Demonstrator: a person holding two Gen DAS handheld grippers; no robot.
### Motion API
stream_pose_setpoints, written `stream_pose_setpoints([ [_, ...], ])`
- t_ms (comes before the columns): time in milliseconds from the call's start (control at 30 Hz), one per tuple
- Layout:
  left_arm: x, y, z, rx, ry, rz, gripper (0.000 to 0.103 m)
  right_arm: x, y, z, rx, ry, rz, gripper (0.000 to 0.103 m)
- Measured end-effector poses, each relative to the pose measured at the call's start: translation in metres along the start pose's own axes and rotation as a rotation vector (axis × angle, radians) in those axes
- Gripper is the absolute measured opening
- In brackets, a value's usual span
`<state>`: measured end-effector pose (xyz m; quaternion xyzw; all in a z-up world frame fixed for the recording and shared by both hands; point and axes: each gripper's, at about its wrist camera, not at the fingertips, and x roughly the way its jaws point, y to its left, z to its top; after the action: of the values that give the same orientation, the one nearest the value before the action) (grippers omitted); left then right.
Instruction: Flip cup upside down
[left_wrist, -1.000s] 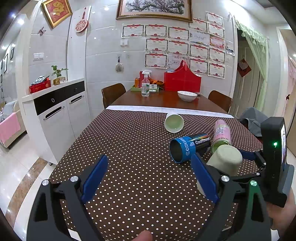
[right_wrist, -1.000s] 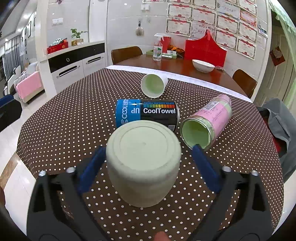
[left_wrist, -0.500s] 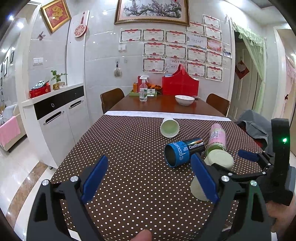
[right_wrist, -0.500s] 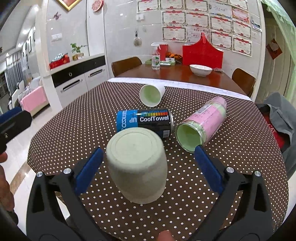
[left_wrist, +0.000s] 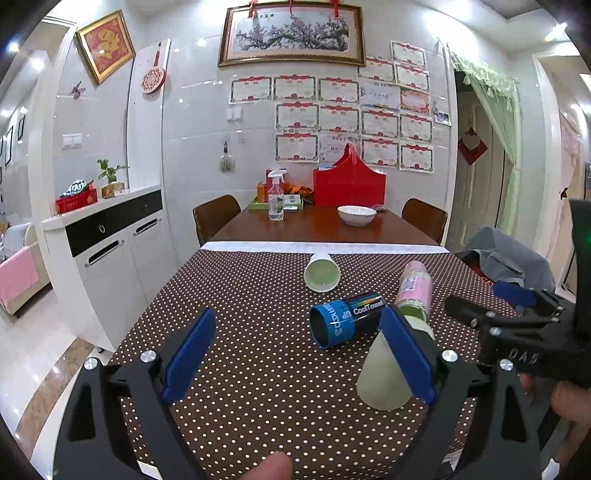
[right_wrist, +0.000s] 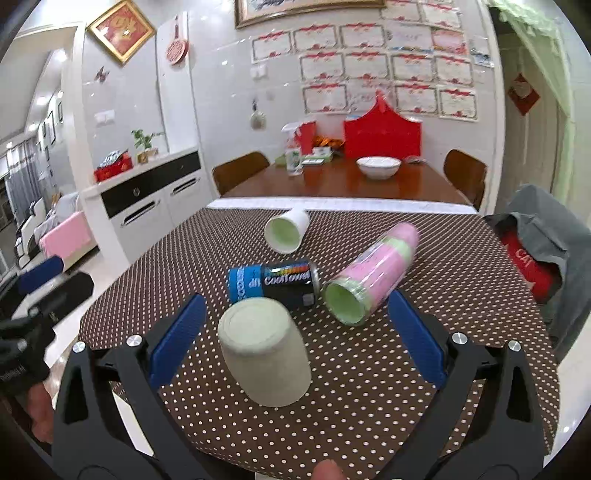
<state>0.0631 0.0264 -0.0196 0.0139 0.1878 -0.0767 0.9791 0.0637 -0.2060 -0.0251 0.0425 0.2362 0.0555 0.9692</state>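
Observation:
A pale green cup (right_wrist: 264, 354) stands upside down, base up, on the dotted tablecloth (right_wrist: 369, 398). My right gripper (right_wrist: 291, 332) is open and empty, its blue pads well apart on either side of the cup, not touching it. In the left wrist view the same cup (left_wrist: 380, 373) sits partly behind my left gripper's right finger. My left gripper (left_wrist: 299, 350) is open and empty above the cloth. The right gripper's body (left_wrist: 524, 332) shows at the right edge of that view.
A blue and black CoolTowel can (right_wrist: 273, 282), a pink and green tube (right_wrist: 373, 273) and a white cup (right_wrist: 286, 230) lie on their sides behind the cup. Further back stand a white bowl (right_wrist: 378, 166), a spray bottle (right_wrist: 293, 157) and a red box (right_wrist: 382, 134). A white cabinet (left_wrist: 110, 240) stands left.
The right gripper has opened wide and drawn back from the cup, which now stands upside down on the cloth by itself. Both grippers have pulled back and risen slightly.

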Motion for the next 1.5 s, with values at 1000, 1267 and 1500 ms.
stream_pose_setpoints([
  [1000, -0.071, -0.026, 0.009, -0.001, -0.119, 0.002, 0.09, -0.104, 0.012, -0.012, 0.027, -0.255, -0.205, 0.097],
  [1267, -0.077, -0.026, 0.008, 0.01, -0.132, 0.016, 0.09, -0.105, 0.015, -0.014, 0.033, -0.252, -0.203, 0.097],
  [1500, -0.081, -0.026, 0.007, 0.012, -0.139, 0.027, 0.09, -0.108, 0.016, -0.017, 0.045, -0.25, -0.202, 0.097],
])
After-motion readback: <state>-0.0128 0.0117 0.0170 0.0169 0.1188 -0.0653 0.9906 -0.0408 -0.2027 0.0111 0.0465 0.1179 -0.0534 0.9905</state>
